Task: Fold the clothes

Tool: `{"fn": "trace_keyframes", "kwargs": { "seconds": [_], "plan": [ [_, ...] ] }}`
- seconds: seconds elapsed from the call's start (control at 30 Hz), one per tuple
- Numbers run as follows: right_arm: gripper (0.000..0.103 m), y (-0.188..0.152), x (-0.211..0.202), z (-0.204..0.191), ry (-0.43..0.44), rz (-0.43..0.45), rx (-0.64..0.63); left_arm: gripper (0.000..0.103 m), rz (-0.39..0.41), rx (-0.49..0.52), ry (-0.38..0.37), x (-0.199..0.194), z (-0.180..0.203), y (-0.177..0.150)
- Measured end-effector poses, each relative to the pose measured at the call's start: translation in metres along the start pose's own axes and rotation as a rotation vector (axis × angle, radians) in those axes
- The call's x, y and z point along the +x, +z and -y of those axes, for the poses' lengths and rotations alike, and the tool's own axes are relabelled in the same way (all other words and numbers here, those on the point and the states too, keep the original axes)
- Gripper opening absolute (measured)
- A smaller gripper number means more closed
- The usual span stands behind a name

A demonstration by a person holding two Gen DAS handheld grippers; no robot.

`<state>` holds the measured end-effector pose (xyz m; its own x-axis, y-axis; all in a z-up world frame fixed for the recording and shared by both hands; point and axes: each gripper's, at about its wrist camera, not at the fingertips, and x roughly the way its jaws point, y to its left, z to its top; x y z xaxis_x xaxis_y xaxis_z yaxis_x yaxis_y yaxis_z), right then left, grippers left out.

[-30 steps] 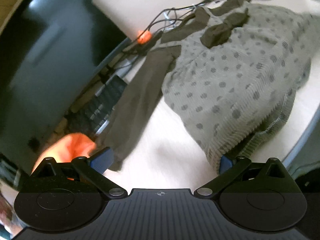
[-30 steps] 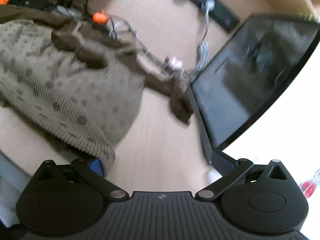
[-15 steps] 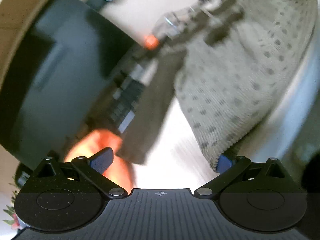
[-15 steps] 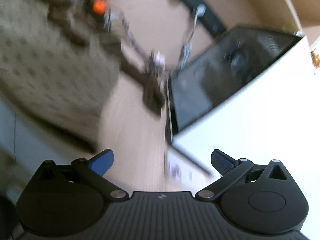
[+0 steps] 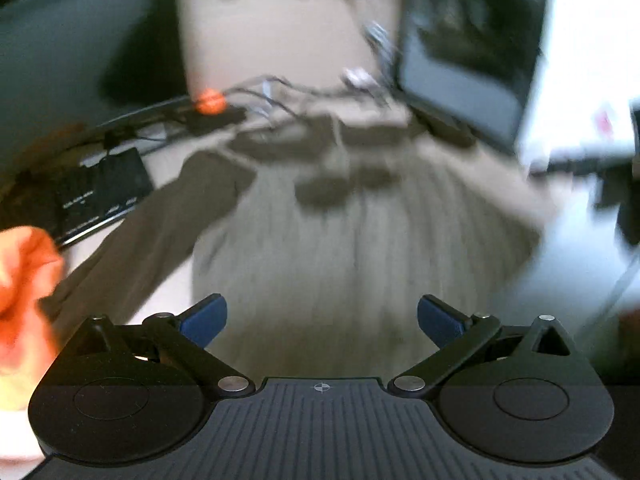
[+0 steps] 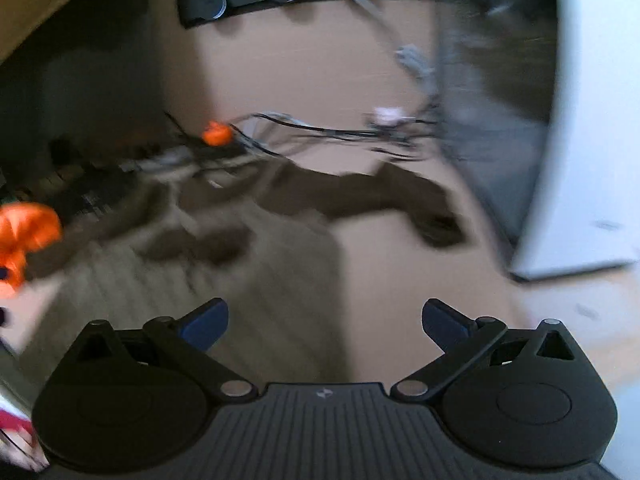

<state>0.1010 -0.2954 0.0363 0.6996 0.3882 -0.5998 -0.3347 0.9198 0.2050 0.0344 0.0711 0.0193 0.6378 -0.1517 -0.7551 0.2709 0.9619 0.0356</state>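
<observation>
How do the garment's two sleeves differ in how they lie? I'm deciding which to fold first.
The left sleeve stretches out fairly straight, ending near the orange cloth. The right sleeve bends and bunches, ending beside the monitor. Both are dark brown, resting on the table, untouched by either open gripper.

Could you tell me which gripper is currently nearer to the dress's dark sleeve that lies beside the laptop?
Right. The right gripper faces that sleeve across bare desk. The left gripper hangs over the dress body, with the sleeve far beyond it by the laptop.
</observation>
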Motion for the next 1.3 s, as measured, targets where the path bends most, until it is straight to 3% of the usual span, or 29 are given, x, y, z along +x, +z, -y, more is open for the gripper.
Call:
{"fn": "trace_keyframes", "kwargs": {
  "seconds": [0.2, 0.33, 0.43, 0.6, 0.67, 0.8, 0.87, 0.97, 1.1, 1.2, 1.3],
  "plan": [
    [0.103, 0.034, 0.127, -0.024, 0.143, -0.076, 0.018, 0.103, 0.05, -0.256, 0.001, 0.062, 0.001, 0.069],
    [0.103, 0.039, 0.164, -0.018, 0.187, -0.106, 0.022, 0.103, 0.012, -0.331, 0.017, 0.078, -0.004, 0.069],
    [0.103, 0.036, 0.163, -0.013, 0.227, -0.094, -0.05, 0.103, -0.017, -0.387, 0.03, 0.09, -0.007, 0.068],
    [0.103, 0.021, 0.138, -0.004, 0.193, -0.121, -0.194, 0.103, -0.063, -0.48, 0.048, 0.109, -0.012, 0.068],
    [0.103, 0.019, 0.131, 0.003, 0.188, -0.127, -0.179, 0.103, -0.06, -0.502, 0.04, 0.107, -0.011, 0.065],
    [0.103, 0.019, 0.131, -0.002, 0.151, -0.101, -0.137, 0.103, -0.057, -0.422, 0.066, 0.111, 0.0, 0.065],
    [0.103, 0.023, 0.136, -0.017, 0.084, -0.142, -0.162, 0.103, -0.055, -0.373, 0.091, 0.113, 0.006, 0.066],
    [0.103, 0.021, 0.139, -0.028, 0.039, -0.148, -0.209, 0.103, -0.056, -0.391, 0.085, 0.114, 0.001, 0.069],
    [0.103, 0.017, 0.137, -0.029, 0.033, -0.126, -0.222, 0.103, -0.039, -0.701, 0.0, 0.092, -0.052, 0.054],
    [0.103, 0.017, 0.137, -0.03, 0.03, -0.123, -0.22, 0.103, -0.006, -1.0, 0.012, 0.065, -0.097, 0.022],
    [0.103, 0.017, 0.138, -0.032, 0.026, -0.124, -0.221, 0.102, 0.033, -1.201, 0.049, 0.058, -0.13, -0.003]
  ]
}}
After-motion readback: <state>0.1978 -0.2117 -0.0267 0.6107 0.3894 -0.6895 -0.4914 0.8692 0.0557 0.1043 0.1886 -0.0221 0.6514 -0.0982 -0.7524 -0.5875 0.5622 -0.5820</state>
